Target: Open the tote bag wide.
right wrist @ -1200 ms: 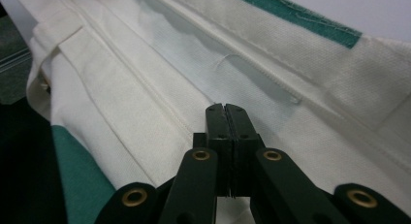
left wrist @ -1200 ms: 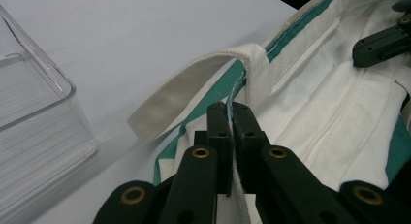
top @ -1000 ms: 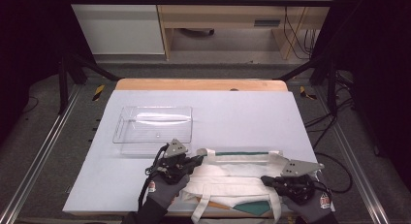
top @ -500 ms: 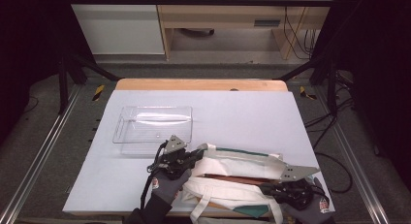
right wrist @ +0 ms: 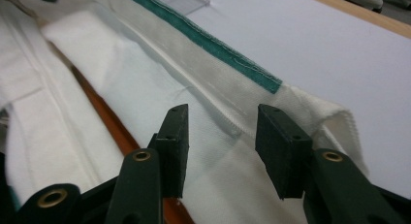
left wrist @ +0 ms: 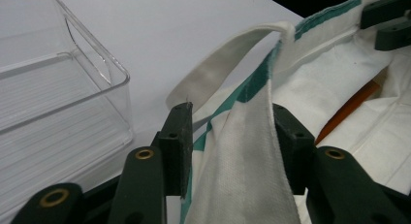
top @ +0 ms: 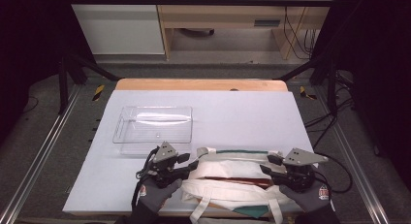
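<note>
A white canvas tote bag (top: 232, 178) with green trim lies flat at the near edge of the tabletop (top: 242, 112), its long axis running left to right across the high view and its mouth edge facing the far side. A clear plastic tray (top: 152, 129) sits just beyond its left end.

The left claw (top: 191, 162) is at the bag's left end and the right claw (top: 266, 167) at its right end, each pointing inward along the bag. Both claws have just been opening. In the left gripper view a fold of the bag's fabric (left wrist: 242, 151) stands between the parted jaws, with a gap at the left pad. In the right gripper view the jaws stand apart over the bag's hem (right wrist: 228, 122), not pressing it.

Something orange-brown (top: 232, 180) shows inside the bag's mouth; what it is cannot be made out. The bag's near edge and straps hang over the tabletop's front and are partly cut off, and gloved hands (top: 157, 195) cover parts of its corners.
</note>
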`<state>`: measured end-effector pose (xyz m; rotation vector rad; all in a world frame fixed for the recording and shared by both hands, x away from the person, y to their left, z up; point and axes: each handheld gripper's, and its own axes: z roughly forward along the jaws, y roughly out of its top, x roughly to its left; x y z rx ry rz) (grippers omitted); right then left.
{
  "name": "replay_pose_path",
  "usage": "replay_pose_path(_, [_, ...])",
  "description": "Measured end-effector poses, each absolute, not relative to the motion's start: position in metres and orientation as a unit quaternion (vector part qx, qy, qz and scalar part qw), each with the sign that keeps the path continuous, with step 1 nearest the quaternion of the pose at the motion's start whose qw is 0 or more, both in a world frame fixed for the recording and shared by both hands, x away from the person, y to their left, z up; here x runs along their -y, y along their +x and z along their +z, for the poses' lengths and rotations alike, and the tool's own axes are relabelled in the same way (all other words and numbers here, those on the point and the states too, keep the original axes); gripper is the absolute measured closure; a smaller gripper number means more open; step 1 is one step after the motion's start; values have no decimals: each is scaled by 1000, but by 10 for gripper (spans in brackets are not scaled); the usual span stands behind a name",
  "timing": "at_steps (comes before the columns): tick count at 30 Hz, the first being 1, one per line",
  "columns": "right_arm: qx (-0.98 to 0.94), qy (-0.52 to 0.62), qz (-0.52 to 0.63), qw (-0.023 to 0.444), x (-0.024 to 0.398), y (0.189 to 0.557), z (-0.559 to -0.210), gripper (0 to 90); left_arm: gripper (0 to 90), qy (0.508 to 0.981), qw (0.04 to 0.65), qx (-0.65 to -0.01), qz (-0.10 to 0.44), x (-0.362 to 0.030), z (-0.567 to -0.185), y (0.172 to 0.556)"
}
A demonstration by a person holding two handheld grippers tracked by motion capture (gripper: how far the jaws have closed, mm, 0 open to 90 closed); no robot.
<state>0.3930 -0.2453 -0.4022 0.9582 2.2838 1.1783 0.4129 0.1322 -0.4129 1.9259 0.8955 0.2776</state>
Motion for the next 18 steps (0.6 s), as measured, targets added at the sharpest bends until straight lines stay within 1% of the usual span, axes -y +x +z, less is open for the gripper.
replay_pose_path(3, [-819,345,415,198,244,396,-410,549,650,795,475,-359,116,-131,-415,412])
replay_pose_path(6, [-822,339,415,191,243,397,-414,531,798,800,468,-354,124,-126,-418,412])
replay_pose_path(8, [-827,334,414,183,242,395,-415,528,858,802,462,-357,125,-124,-419,413])
replay_pose_path(13, [-829,324,426,161,243,386,-415,518,870,796,467,-368,112,-125,-421,416])
replay_pose_path(15, [-836,321,414,163,240,386,-420,524,870,797,465,-368,113,-125,-421,416])
replay_pose_path(16, [-838,321,409,165,239,387,-422,536,869,797,466,-368,115,-125,-421,416])
replay_pose_path(18, [-841,322,404,163,239,389,-423,594,869,796,466,-368,116,-125,-421,416])
